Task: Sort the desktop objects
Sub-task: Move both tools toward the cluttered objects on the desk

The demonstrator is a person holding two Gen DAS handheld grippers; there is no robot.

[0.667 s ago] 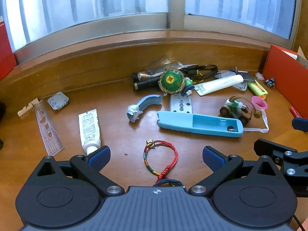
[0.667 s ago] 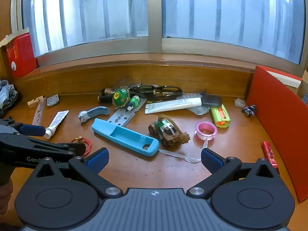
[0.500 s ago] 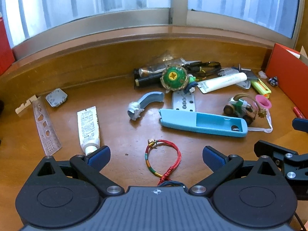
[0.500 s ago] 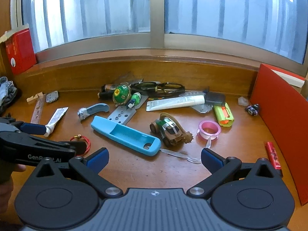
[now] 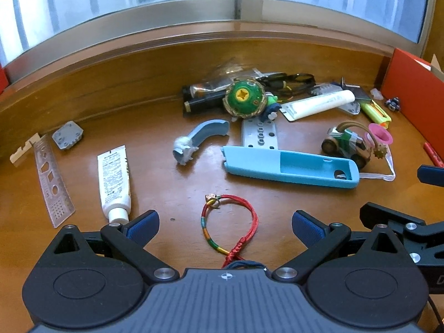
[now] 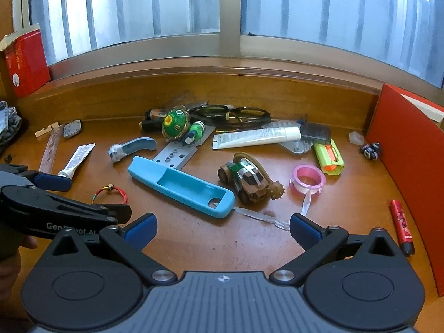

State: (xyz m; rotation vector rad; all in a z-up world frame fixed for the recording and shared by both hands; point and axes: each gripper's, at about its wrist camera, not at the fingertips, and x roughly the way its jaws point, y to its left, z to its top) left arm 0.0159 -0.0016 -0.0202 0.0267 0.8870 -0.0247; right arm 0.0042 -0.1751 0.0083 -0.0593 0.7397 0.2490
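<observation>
left gripper (image 5: 224, 226) wide open, empty, over the bracelet (image 5: 229, 226), whose tail end is hidden under the gripper body. right gripper (image 6: 223, 229) wide open, empty, above bare desk (image 6: 194, 238). bracelet half hidden in right view.

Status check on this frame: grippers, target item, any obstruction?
Left gripper open, empty, lined up on red string bracelet lying flat on desk. Right gripper open, empty. Nothing blocking bracelet; blue silicone case lies beyond it.

Our left gripper (image 5: 224, 226), matte black linkage arms, blue finger pads (image 5: 144, 226), round silver screws, ribbed grey housing with a small white crosshair mark, our right gripper (image 6: 223, 227) built alike, white lettering along one black arm.
</observation>
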